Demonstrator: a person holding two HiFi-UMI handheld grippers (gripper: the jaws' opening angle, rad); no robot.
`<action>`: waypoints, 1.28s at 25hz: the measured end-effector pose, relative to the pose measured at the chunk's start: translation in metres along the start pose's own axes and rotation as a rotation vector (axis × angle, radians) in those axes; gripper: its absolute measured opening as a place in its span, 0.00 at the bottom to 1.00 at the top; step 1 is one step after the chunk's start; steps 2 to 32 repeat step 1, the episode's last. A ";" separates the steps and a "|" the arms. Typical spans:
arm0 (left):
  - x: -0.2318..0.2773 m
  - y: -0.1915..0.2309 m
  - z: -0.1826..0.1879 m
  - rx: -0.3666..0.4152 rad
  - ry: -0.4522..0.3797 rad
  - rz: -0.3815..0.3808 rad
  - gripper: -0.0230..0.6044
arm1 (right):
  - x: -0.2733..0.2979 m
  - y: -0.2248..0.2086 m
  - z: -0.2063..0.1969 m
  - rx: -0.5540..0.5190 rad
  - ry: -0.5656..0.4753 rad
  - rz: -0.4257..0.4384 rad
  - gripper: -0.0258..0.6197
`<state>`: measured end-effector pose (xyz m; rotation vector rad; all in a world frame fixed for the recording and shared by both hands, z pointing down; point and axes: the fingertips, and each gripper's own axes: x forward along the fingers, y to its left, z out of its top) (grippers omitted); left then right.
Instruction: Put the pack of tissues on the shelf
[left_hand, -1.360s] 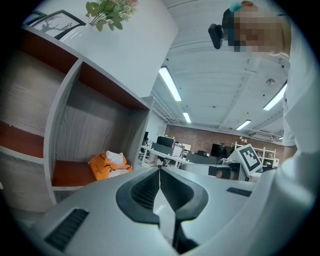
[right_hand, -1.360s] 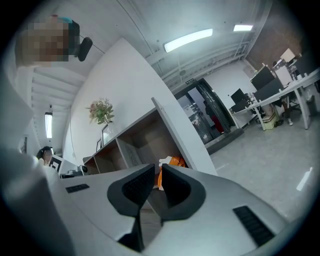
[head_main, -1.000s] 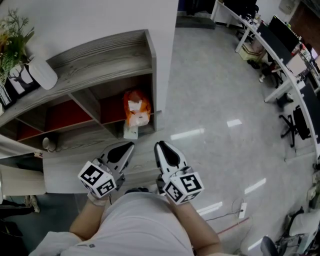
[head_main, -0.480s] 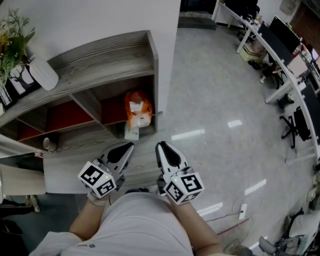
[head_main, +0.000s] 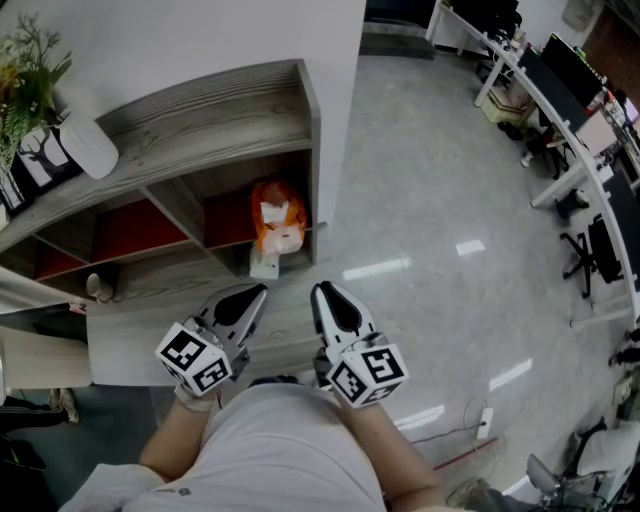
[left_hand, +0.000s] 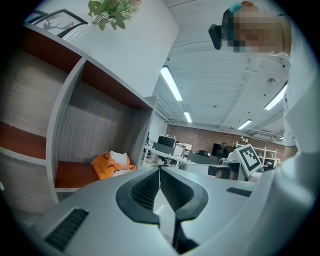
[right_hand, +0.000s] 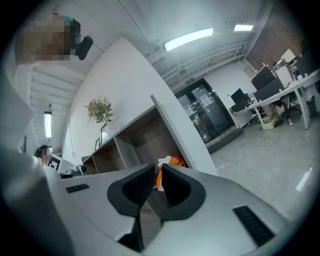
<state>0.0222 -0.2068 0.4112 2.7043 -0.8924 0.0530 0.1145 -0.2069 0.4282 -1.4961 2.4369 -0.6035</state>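
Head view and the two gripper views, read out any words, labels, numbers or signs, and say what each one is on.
None can be read.
Orange pack of tissues, in the grey wooden shelf: print on its white patch is too small to read.
Left gripper and right gripper cubes: black-and-white square patterns, no letters.
Black-framed picture: a dark drawing, no words.

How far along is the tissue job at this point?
Looks done: the orange pack of tissues lies inside the shelf's right-end compartment. Nothing is in hand: the left gripper and right gripper are both shut, empty and clear of the pack. No step appears left.
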 end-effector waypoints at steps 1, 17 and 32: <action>0.000 0.001 0.000 0.000 -0.001 0.001 0.06 | 0.000 0.000 0.000 0.000 -0.001 0.001 0.13; 0.000 0.001 0.000 0.000 -0.001 0.001 0.06 | 0.000 0.000 0.000 0.000 -0.001 0.001 0.13; 0.000 0.001 0.000 0.000 -0.001 0.001 0.06 | 0.000 0.000 0.000 0.000 -0.001 0.001 0.13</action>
